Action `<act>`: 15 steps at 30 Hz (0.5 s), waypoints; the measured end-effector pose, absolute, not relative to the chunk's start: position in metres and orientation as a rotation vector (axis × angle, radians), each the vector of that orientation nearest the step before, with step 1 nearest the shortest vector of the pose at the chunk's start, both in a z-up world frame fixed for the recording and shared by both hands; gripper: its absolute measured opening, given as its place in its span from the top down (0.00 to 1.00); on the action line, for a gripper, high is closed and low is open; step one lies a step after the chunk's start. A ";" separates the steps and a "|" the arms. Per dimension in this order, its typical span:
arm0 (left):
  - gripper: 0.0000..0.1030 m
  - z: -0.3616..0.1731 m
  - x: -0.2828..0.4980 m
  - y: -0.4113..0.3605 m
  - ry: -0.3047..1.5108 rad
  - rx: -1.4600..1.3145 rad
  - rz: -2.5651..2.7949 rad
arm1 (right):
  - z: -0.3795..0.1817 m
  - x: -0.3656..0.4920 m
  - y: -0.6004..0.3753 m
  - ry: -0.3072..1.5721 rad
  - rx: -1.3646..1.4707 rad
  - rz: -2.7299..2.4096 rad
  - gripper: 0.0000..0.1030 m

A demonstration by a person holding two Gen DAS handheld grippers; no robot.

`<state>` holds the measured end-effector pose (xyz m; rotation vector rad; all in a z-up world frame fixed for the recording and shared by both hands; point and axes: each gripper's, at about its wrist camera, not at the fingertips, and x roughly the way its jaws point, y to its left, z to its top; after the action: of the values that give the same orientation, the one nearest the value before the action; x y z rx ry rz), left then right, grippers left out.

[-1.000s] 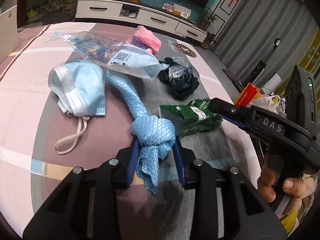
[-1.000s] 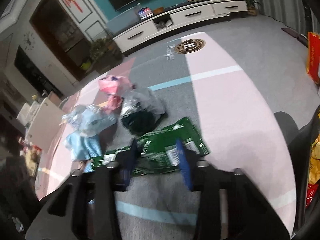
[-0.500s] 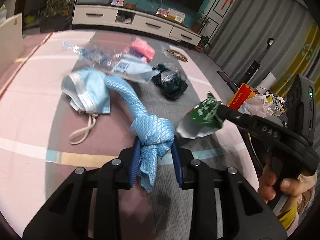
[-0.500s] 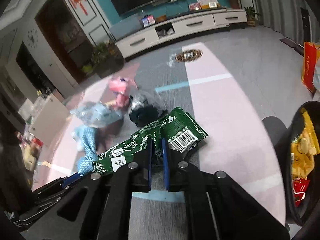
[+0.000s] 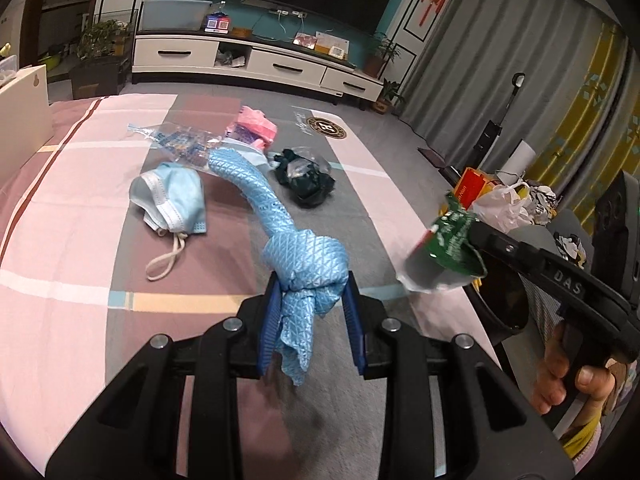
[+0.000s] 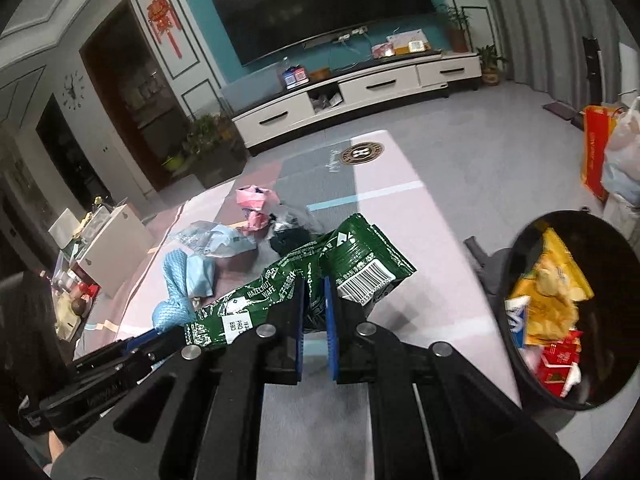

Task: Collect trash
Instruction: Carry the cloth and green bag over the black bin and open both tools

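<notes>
The left hand-held gripper [image 5: 310, 312] clamps a knotted pale-blue waffle-weave cloth [image 5: 296, 256], the right hand-held gripper [image 6: 314, 312] pinches a crinkled green foil wrapper [image 6: 320, 272], its 7 o'clock end partly hidden.

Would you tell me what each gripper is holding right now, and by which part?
The left gripper clamps the blue cloth at its knot. The right gripper pinches the green wrapper near its middle.

Glossy green foil wrapper [image 6: 340, 268] — textured blue woven cloth [image 5: 304, 264] — matt carpet [image 5: 80, 240].
</notes>
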<state>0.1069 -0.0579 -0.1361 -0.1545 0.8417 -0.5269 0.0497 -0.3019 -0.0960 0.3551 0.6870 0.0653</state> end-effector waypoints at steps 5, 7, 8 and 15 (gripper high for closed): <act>0.70 -0.126 0.092 -0.077 0.813 -0.117 -0.561 | -0.092 0.025 -0.321 0.659 0.335 -0.001 0.90; 0.70 -0.122 0.084 -0.092 0.799 -0.090 -0.585 | -0.093 0.018 -0.334 0.655 0.332 -0.037 0.90; 0.70 -0.121 0.082 -0.096 0.797 -0.083 -0.595 | -0.094 0.014 -0.338 0.654 0.333 -0.045 0.90; 0.70 -0.115 0.067 -0.153 0.796 -0.025 -0.680 | -0.096 -0.003 -0.383 0.639 0.378 -0.111 0.90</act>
<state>0.0669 -0.1530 -0.1148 -0.0254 0.7956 -0.6795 -0.0025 -0.3833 -0.0965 0.3783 0.6386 -0.1108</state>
